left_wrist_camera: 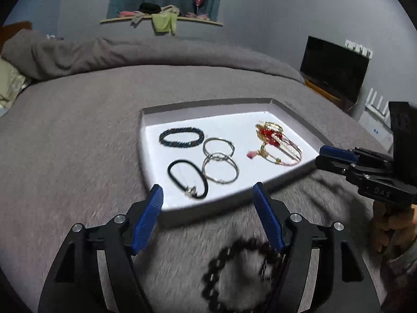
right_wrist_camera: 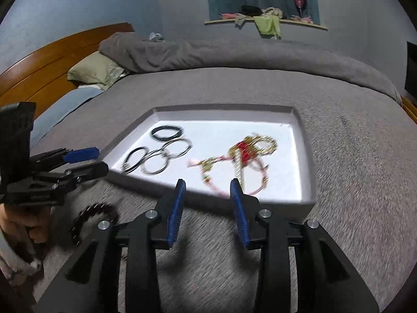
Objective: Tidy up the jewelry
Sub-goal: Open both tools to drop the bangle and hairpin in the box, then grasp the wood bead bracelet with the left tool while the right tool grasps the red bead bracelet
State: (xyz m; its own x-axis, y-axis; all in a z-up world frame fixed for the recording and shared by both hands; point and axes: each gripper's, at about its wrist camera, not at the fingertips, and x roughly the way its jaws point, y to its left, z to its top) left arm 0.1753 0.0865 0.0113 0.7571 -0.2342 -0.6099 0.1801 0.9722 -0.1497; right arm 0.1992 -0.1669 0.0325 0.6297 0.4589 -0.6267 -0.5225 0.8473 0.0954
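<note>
A shallow white tray lies on the grey bed. In it are a dark beaded bracelet, two silver bangles, a black hair tie and a tangle of gold, red and pink jewelry. A dark beaded bracelet lies on the blanket in front of the tray, under my left gripper, which is open and empty. My right gripper is open and empty at the tray's near edge, facing the tangle. The loose bracelet also shows in the right wrist view.
The grey blanket covers the bed. A pillow and wooden headboard stand at the left. A dark screen stands at the right. A wall shelf holds clothes.
</note>
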